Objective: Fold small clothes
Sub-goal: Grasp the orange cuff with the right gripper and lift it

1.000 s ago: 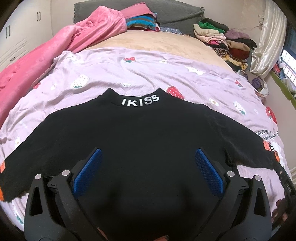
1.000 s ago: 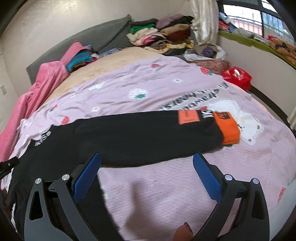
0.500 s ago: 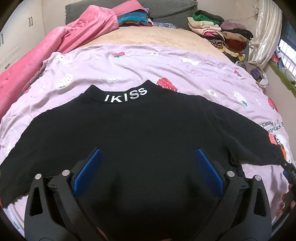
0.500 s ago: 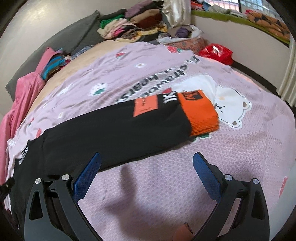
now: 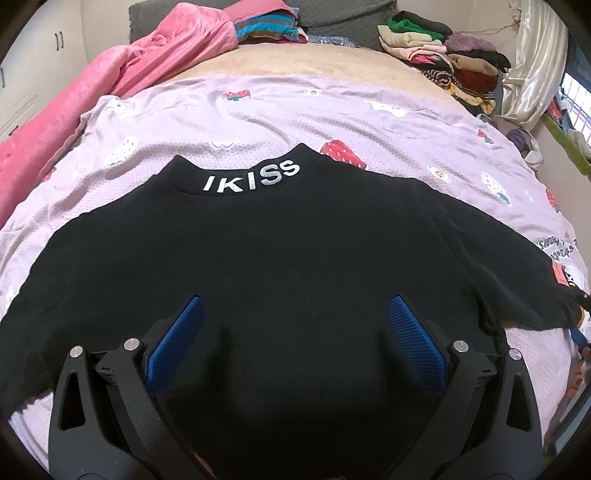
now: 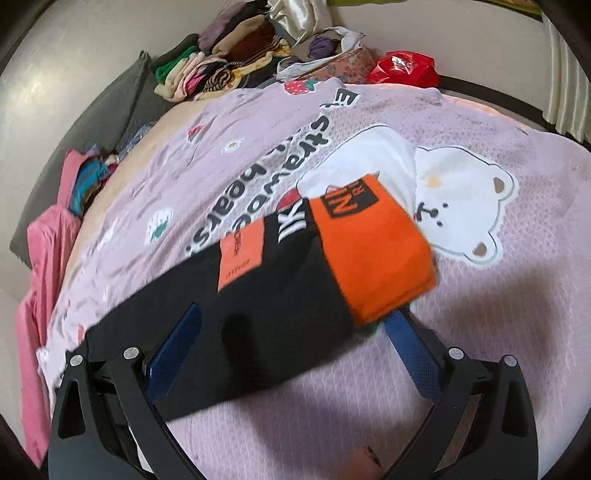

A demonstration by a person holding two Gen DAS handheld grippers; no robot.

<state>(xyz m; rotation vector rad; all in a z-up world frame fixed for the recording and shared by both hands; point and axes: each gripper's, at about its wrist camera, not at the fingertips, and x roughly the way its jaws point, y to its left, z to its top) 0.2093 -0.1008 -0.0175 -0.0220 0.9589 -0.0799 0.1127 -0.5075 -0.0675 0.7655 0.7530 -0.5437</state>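
A black sweatshirt (image 5: 295,258) with white "IKISS" on its collar (image 5: 251,179) lies flat on a lilac bedspread (image 5: 258,118), sleeves spread to both sides. My left gripper (image 5: 295,310) is open over the sweatshirt's body, empty. In the right wrist view the sweatshirt's right sleeve (image 6: 266,314) with an orange cuff (image 6: 373,254) and an orange patch (image 6: 240,254) lies between the open fingers of my right gripper (image 6: 295,317). The right finger (image 6: 413,350) sits just below the cuff's edge. The jaws stand wide apart around the sleeve.
A pink blanket (image 5: 110,85) lies at the bed's left side. Piles of folded clothes (image 5: 439,55) sit at the head of the bed by a grey headboard (image 5: 332,14). A red bag (image 6: 402,68) and a curtain (image 5: 535,62) stand beyond the bed's right edge.
My right gripper has moved forward towards the sleeve end, so the orange cuff now sits between its fingers. My left gripper has moved slightly closer over the sweatshirt's body.
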